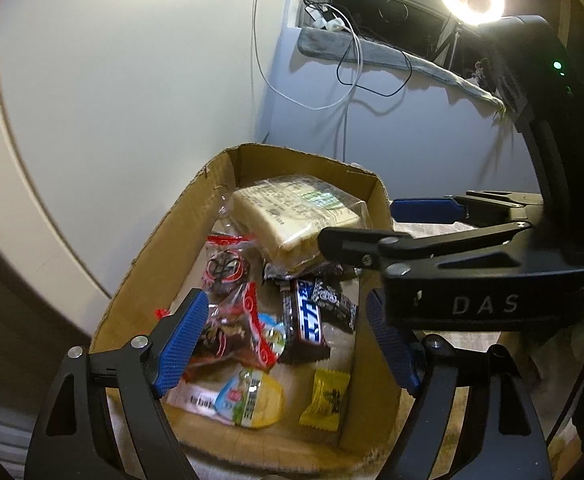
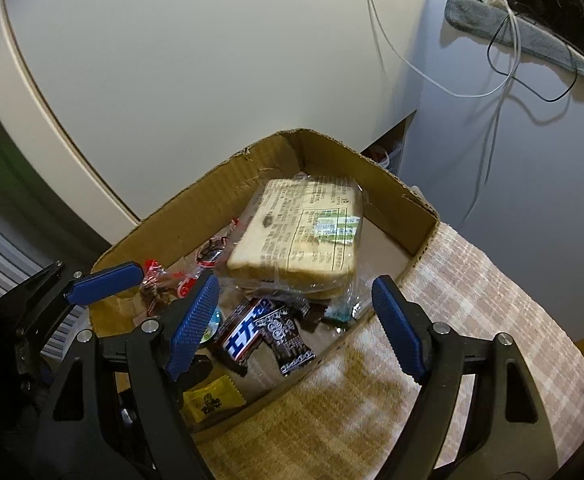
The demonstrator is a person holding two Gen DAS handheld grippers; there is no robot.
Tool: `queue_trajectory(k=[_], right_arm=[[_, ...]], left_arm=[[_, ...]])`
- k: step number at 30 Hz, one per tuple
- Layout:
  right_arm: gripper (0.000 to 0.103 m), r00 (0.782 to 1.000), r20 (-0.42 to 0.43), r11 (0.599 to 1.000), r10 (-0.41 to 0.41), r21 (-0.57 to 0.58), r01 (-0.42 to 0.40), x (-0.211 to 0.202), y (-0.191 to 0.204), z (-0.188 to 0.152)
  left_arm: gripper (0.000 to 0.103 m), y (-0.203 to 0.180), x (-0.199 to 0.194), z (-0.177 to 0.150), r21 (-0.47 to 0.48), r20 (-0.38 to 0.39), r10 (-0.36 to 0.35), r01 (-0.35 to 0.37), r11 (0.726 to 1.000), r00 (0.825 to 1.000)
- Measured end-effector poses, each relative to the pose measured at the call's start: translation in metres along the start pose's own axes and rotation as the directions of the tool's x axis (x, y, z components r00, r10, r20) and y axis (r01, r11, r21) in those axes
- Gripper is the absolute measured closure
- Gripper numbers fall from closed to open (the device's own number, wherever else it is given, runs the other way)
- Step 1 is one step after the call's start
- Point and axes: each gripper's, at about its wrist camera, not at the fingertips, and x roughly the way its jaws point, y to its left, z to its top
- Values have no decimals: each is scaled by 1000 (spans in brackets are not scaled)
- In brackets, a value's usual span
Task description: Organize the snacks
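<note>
Already the snacks sit gathered in the box, an open cardboard tray on a checked cloth, its low walls keeping loose packets from sliding off. The bread, largest and softest, lies flat at the far end, probably so nothing heavier presses on it. Nearer, smaller things crowd together: a dark bar with blue-and-white lettering, a black wrapper overlapping it, red-trimmed clear packets along the left wall, a yellow candy and a yellow-and-blue packet by the near edge.

Both tools hover over this near end, tilted down into the box. The left gripper has its jaws spread wide with nothing pinched; the red-trimmed packets show just past its left finger, though whether that pad brushes the plastic is hard to judge through the lens. The right gripper is likewise spread and empty, straddling the box's right wall, with the bar and wrapper framed between its fingers.

With everything boxed and both tools empty, the sorting looks nearly finished; any remaining step would likely be tidying the heap.
</note>
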Motion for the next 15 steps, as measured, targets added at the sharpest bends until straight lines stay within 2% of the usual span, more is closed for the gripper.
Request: queue_trajectory(k=[15], right_arm=[[21,984,144,994,-104,36,100,-69,21,-46]], left_arm=[[22,-8,-47,-32,-17,79,33,-32,999,996]])
